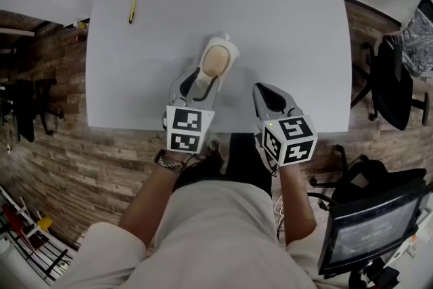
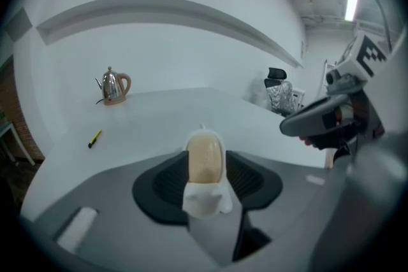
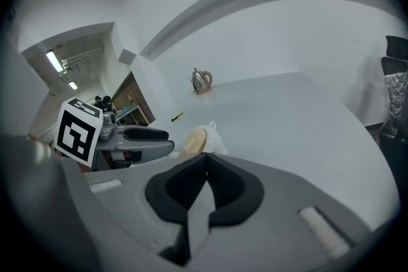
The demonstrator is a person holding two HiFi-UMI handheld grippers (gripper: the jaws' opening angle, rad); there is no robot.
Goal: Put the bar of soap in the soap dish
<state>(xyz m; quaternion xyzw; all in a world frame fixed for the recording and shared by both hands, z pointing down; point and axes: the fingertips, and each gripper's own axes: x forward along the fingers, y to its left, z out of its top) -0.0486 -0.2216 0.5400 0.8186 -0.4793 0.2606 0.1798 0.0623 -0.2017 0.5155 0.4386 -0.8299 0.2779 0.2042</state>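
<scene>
A tan oval bar of soap lies on the white table, cupped in a white soap dish whose rim shows round its far end. My left gripper reaches over its near end. In the left gripper view the soap stands between the black pads, which lie against its sides; a white end of the dish shows below it. My right gripper rests to the right of the soap, apart from it, with its jaws together and nothing between them.
A yellow pen lies at the table's far left. A metal kettle stands at the far edge. Black office chairs are beside the table's right side, a monitor at lower right. The near table edge runs under both grippers.
</scene>
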